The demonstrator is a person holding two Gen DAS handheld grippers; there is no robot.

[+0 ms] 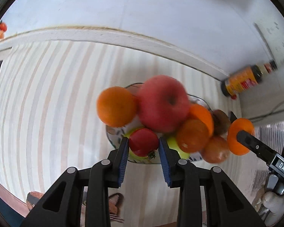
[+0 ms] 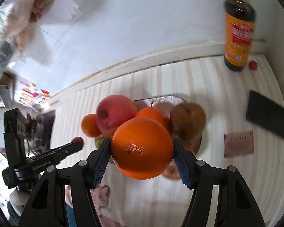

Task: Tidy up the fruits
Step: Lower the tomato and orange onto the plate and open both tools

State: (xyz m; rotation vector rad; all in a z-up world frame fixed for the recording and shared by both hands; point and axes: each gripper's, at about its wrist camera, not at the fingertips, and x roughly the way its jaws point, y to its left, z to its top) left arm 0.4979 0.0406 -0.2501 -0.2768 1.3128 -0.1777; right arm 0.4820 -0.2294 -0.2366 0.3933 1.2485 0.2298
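Note:
A patterned bowl (image 1: 111,138) on the striped tablecloth holds a heap of fruit: a big red apple (image 1: 162,104), several oranges (image 1: 116,106), a brown kiwi (image 1: 220,122) and a green fruit underneath. My left gripper (image 1: 143,145) is shut on a small red tomato (image 1: 143,141) just over the bowl's near side. My right gripper (image 2: 142,147) is shut on a large orange (image 2: 142,147), held above the bowl's near edge; it shows at the right of the left wrist view (image 1: 239,136). The apple (image 2: 113,115) and kiwi (image 2: 187,121) lie behind it.
A dark sauce bottle (image 2: 238,28) with an orange label stands at the back right by the wall, a red cap (image 2: 253,65) beside it. A black phone (image 2: 268,114) and a pink card (image 2: 239,143) lie right of the bowl. The wall ledge runs behind.

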